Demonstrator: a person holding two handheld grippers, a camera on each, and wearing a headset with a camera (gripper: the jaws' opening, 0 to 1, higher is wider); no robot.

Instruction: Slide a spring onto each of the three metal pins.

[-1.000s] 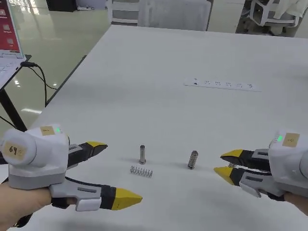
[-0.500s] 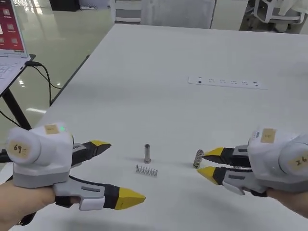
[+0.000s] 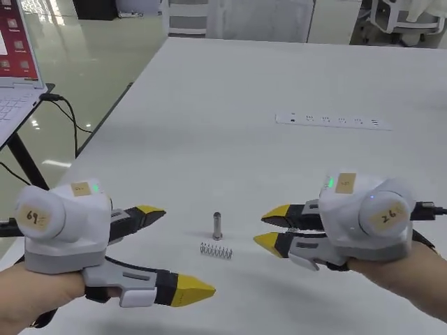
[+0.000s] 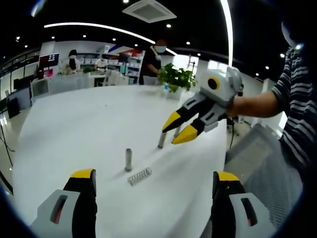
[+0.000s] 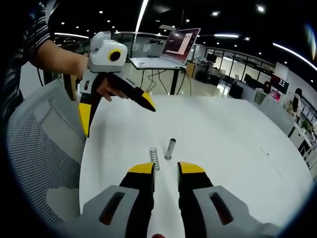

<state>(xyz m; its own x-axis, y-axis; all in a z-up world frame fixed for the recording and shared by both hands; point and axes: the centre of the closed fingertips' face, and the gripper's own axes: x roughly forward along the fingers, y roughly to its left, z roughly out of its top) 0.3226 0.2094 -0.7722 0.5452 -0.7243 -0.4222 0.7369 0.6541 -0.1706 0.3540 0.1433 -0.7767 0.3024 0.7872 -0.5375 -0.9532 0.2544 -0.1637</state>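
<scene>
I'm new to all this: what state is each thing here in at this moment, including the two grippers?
Left gripper: jaws wide open, holding nothing.
Right gripper: jaws slightly apart, holding nothing.
Pin: standing upright, bare.
Spring: lying flat beside that pin, not on it.
Second pin: standing near the right gripper's tips; whether it carries a spring is unclear.
Laptop: open, screen lit.

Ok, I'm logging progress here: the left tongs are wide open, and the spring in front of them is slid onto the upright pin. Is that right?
Not quite. The spring is not on the pin. It lies flat on the table just beside it, and the pin stands bare, as the head view shows. The left tongs are indeed wide open.
</scene>
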